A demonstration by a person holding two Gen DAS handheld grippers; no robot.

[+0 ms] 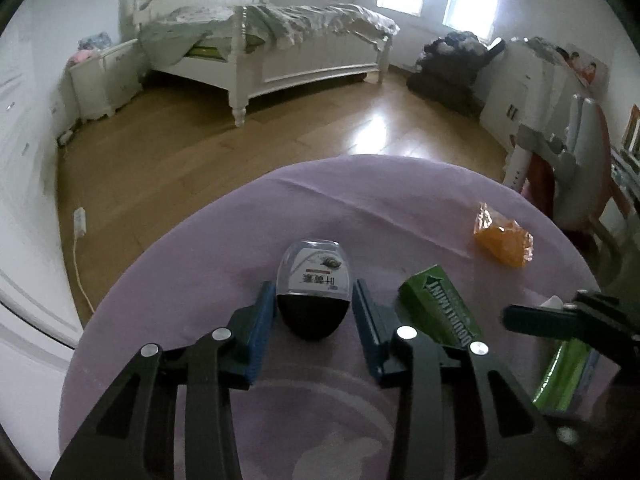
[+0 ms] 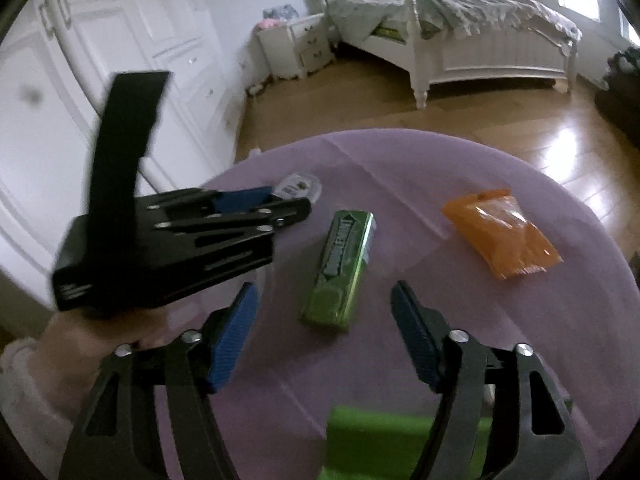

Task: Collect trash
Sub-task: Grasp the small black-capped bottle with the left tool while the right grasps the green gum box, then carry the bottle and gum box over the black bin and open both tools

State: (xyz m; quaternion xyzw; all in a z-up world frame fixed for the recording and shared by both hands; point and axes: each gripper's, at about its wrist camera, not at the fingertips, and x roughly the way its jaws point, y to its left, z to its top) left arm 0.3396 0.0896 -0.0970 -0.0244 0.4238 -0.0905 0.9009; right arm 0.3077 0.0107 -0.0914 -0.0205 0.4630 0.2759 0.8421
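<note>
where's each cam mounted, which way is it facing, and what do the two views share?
Left wrist: on the left gripper, angled down over the purple table toward the bed; its fingers flank the oval container.
Right wrist: on the right gripper, angled down toward the green gum pack; the other gripper and a hand show.
Shared: table, container, gum pack, orange packet, bed.

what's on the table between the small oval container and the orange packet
The green gum pack lies between the oval container and the orange packet, clearest in the right wrist view.
</note>
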